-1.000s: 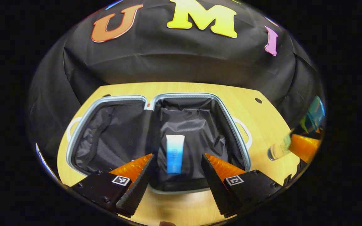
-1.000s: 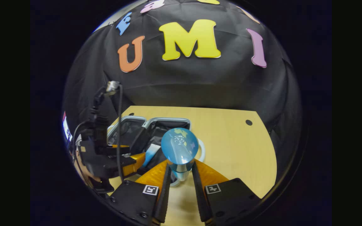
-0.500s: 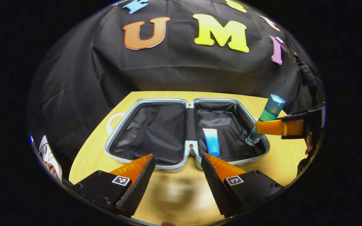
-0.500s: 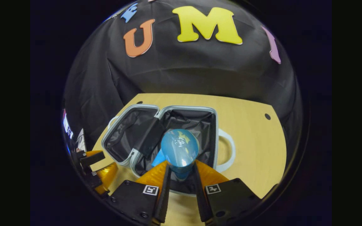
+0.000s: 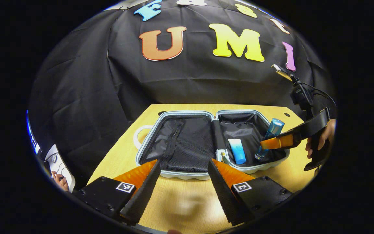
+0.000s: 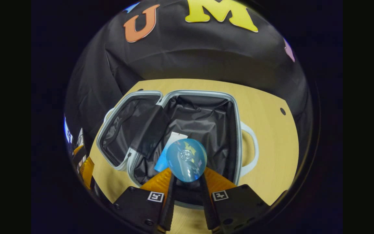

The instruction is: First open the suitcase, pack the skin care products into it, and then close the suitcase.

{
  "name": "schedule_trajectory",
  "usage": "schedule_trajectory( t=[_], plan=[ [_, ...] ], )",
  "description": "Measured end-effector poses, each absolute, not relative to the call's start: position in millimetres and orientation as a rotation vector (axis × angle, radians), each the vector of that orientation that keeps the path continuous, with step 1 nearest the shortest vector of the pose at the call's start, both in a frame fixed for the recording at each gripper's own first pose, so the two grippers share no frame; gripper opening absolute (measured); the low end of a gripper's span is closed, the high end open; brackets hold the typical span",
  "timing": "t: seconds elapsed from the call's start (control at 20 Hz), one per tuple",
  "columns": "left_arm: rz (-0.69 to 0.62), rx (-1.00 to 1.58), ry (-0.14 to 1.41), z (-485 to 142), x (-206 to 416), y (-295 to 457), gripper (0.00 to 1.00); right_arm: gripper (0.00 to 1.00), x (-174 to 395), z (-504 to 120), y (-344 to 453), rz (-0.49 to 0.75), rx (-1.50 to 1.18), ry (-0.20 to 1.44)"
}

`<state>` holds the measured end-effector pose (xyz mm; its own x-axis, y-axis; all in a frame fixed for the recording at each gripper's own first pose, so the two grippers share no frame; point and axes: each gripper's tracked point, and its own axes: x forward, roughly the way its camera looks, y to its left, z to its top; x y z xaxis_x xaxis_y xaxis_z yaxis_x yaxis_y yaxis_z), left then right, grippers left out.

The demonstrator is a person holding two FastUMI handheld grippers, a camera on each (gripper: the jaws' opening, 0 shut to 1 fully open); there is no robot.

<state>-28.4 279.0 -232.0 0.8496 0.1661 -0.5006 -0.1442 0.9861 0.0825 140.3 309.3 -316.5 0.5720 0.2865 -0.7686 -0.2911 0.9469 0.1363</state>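
Right gripper (image 6: 187, 182), clamped on the blue bottle (image 5: 269, 137), holds it tilted over the suitcase (image 5: 187, 175)'s right half, beside the tube (image 5: 237, 151).

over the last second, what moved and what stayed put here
The right gripper carried the blue-capped bottle from beside the suitcase over its rim and lowered it into the right half, next to the tube; it stays shut on the bottle. The left gripper backed away toward the table's near edge, open and empty. The suitcase stayed open and the tube lay still.
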Motion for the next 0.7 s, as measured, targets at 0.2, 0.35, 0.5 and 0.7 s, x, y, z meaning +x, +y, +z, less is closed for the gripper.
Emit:
schedule_trajectory(
  t=[0.2,0.35,0.5,0.7],
  plan=[
    [0.179,0.029,0.514,-226.7,-26.4,288.0,0.94,0.37,151.7,-327.5,312.5,0.310,0.008,0.928],
    [0.200,0.020,0.481,-218.3,-22.4,302.3,0.94,0.37,168.4,-330.9,313.7,0.300,-0.003,0.916],
    [0.209,0.036,0.448,-209.3,-14.3,312.8,0.94,0.37,177.1,-346.1,309.8,0.264,-0.025,0.945],
    [0.242,0.032,0.461,-217.1,-15.9,334.2,0.94,0.37,171.0,-367.0,306.4,0.194,0.038,1.021]
  ],
)
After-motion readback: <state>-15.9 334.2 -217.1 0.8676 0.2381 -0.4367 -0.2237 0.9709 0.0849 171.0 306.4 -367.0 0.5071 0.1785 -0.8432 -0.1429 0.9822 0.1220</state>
